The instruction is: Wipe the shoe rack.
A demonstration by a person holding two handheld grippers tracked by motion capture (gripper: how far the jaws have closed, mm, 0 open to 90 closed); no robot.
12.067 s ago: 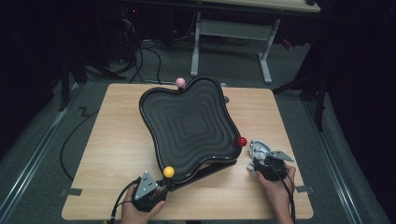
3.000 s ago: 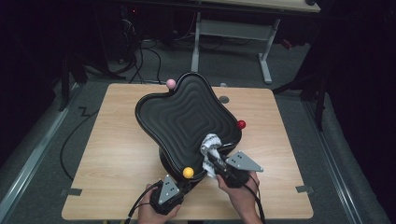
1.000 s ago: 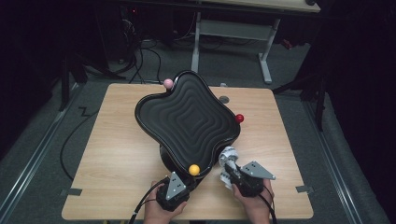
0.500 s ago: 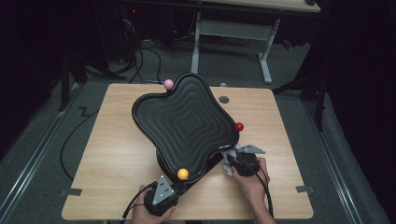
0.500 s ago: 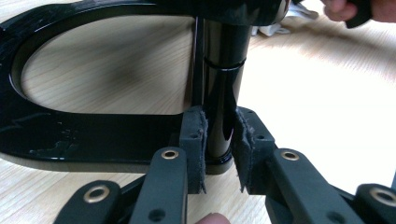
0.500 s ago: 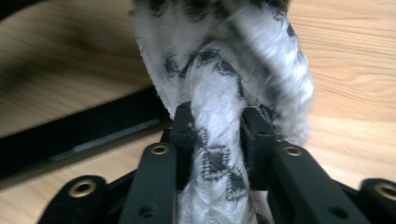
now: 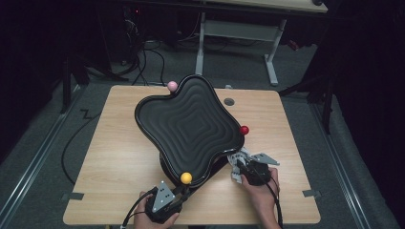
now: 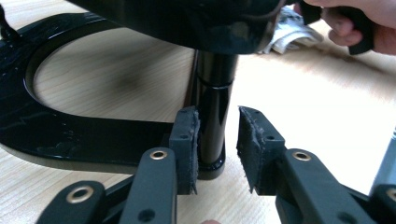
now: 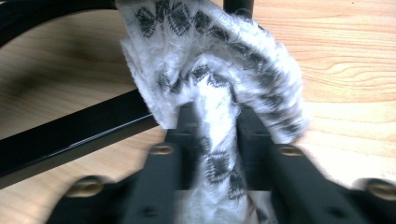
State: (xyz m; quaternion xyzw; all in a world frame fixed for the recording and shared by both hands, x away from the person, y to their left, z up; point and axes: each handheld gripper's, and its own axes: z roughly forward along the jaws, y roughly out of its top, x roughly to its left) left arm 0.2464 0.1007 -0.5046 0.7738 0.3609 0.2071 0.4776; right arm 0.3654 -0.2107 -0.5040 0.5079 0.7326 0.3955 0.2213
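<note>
A black wavy tray stands on a black stand, with a pink ball, a red ball and a yellow ball at its tips. My left gripper sits at the near edge below the yellow ball. Seen from the left gripper view, that gripper is open, with the stand's post between its pads. My right gripper is just right of the tray, shut on a white cloth with black diamond marks, which hangs against the stand's base bar.
The stand's curved black base lies on the light wooden table. A round hole sits in the tabletop behind the tray. Tape marks flag the near corners. Cables and a metal frame lie on the dark floor beyond.
The right gripper has left the tray's top with the cloth and come down beside the stand. The tray has turned a little clockwise. The left gripper has shifted slightly left.
</note>
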